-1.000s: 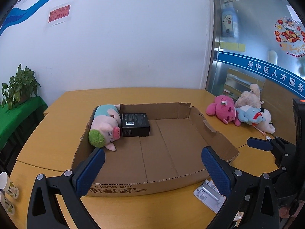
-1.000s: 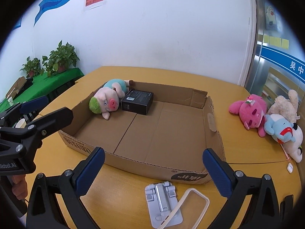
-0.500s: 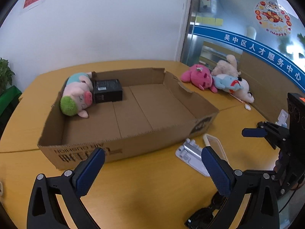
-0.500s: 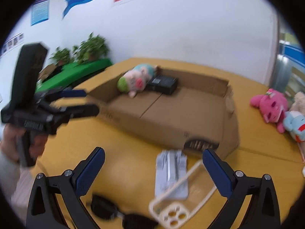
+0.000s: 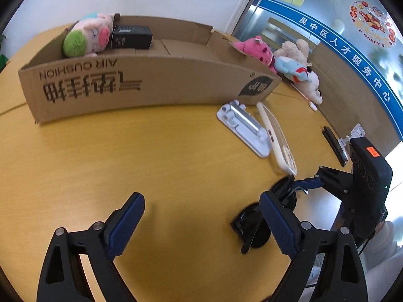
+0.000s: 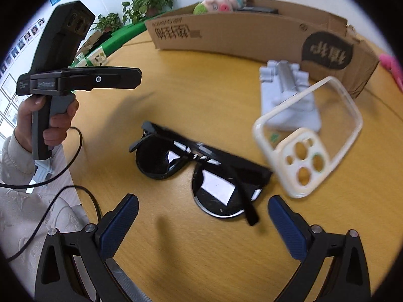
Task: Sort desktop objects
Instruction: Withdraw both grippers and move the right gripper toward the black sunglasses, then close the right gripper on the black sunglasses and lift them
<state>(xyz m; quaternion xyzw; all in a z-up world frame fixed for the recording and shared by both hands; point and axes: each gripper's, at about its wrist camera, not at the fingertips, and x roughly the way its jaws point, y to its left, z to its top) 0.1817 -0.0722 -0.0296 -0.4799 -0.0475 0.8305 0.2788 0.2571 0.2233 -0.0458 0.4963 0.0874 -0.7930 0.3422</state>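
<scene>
Black sunglasses [image 6: 199, 168] lie on the yellow table, just ahead of my open, empty right gripper [image 6: 201, 224]; they also show in the left wrist view [image 5: 254, 226]. A clear phone case [image 6: 309, 138] leans on a white phone stand [image 6: 289, 93] beyond them. My left gripper [image 5: 201, 224] is open and empty above bare table, left of the sunglasses. The cardboard box [image 5: 141, 80] holds a pig plush [image 5: 85, 37] and a black box [image 5: 131, 37].
Pink, blue and beige plush toys [image 5: 284, 60] lie right of the box. A black flat object [image 5: 336, 146] lies near the table's right edge. Potted plants on a green table [image 6: 141, 7] stand behind. A cable [image 6: 63, 171] hangs at the left.
Both grippers have pulled back from the box and tilted down toward the near table. The sunglasses have come into view close before the right gripper.
</scene>
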